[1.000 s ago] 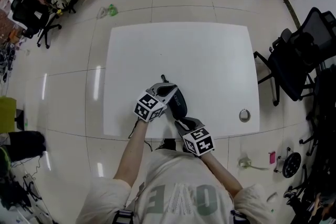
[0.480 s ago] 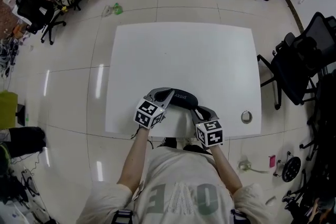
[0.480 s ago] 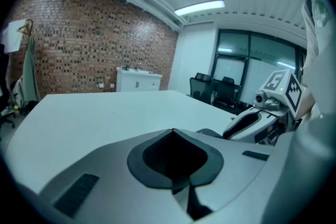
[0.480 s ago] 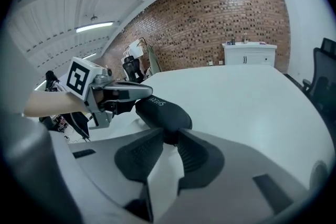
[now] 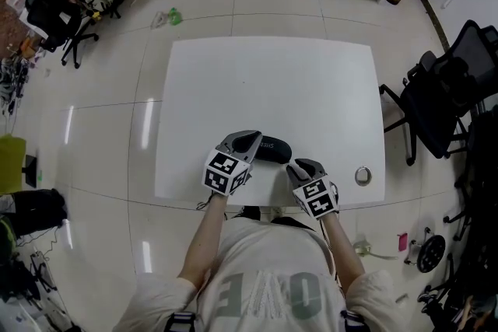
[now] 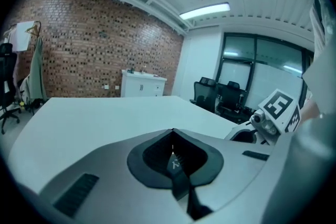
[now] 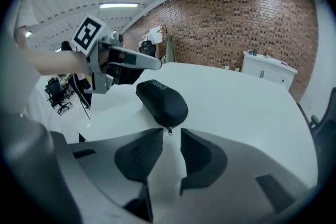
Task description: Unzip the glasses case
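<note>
Right gripper view: right gripper [image 7: 170,134] released, black oval fabric glasses case [image 7: 160,99] ahead w/ zip pull [image 7: 169,130] at tips. Pinch squarely. Left gripper [image 6: 172,132] clenched, empty.

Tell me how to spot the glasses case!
Find the big white table in the middle of the room and look along its near edge. There, between the left tool and the right tool, lies the glasses case, a dark rounded oval. It is the only dark thing lying on the table; the silvery round object nearby is shiny and much smaller.
</note>
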Demonstrator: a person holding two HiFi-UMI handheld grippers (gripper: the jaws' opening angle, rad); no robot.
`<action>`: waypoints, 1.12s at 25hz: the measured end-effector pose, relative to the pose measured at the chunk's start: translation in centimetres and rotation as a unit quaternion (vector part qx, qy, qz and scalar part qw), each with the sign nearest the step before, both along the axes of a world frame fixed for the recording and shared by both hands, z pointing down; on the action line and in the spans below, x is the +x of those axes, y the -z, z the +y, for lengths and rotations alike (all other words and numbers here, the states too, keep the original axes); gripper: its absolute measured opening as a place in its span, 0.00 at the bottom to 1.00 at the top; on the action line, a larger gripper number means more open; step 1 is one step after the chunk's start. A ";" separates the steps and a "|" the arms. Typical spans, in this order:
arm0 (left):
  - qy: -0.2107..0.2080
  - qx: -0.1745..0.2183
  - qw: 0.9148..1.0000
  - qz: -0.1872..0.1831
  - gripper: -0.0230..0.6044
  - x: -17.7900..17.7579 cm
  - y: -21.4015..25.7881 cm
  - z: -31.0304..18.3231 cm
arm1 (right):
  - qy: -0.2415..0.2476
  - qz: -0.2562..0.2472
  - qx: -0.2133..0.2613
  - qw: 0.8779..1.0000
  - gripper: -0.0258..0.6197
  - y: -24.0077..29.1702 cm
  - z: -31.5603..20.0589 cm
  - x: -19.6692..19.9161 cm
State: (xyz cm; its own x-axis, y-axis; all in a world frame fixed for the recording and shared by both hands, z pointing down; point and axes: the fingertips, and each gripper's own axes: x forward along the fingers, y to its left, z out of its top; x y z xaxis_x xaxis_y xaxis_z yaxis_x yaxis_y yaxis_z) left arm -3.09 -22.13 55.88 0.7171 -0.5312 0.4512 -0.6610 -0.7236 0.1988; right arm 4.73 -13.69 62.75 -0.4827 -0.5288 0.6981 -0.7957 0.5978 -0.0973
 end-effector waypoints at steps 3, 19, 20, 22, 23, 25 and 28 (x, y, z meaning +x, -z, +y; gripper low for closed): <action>-0.017 -0.014 1.000 -0.016 0.02 1.7 -0.7 0.6 | 0.019 0.015 -0.018 1.000 0.16 -1.4 0.2 0.0; -0.019 -0.034 0.998 -0.048 0.02 1.8 -2.3 0.7 | 0.089 0.070 0.018 0.993 0.16 -1.6 -0.5 -0.8; -0.018 -0.034 0.998 -0.049 0.02 1.8 -2.2 0.7 | 0.085 0.070 0.018 0.994 0.16 -1.5 -0.6 -0.9; -0.016 -0.032 0.998 -0.050 0.02 1.6 -2.2 0.6 | 0.075 0.065 0.011 0.995 0.12 -1.6 -0.7 -1.1; -0.014 -0.032 0.998 -0.051 0.02 1.6 -2.3 0.6 | 0.069 0.063 0.008 0.996 0.07 -1.7 -0.7 -1.0; -0.012 -0.030 0.998 -0.054 0.02 1.7 -2.4 0.5 | 0.064 0.067 0.011 0.996 0.04 -1.7 -0.4 -0.9; -0.010 -0.026 0.998 -0.055 0.02 1.8 -2.4 0.4 | 0.073 0.072 0.016 0.995 0.04 -1.5 0.1 -0.9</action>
State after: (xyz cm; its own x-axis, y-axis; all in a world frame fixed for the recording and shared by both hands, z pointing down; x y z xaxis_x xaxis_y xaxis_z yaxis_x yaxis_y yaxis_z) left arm -1.28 -21.77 58.32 0.6728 -0.4905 0.5538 -0.6656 -0.7281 0.1637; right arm 3.85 -13.56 64.23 -0.4531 -0.4836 0.7489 -0.7038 0.7097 0.0325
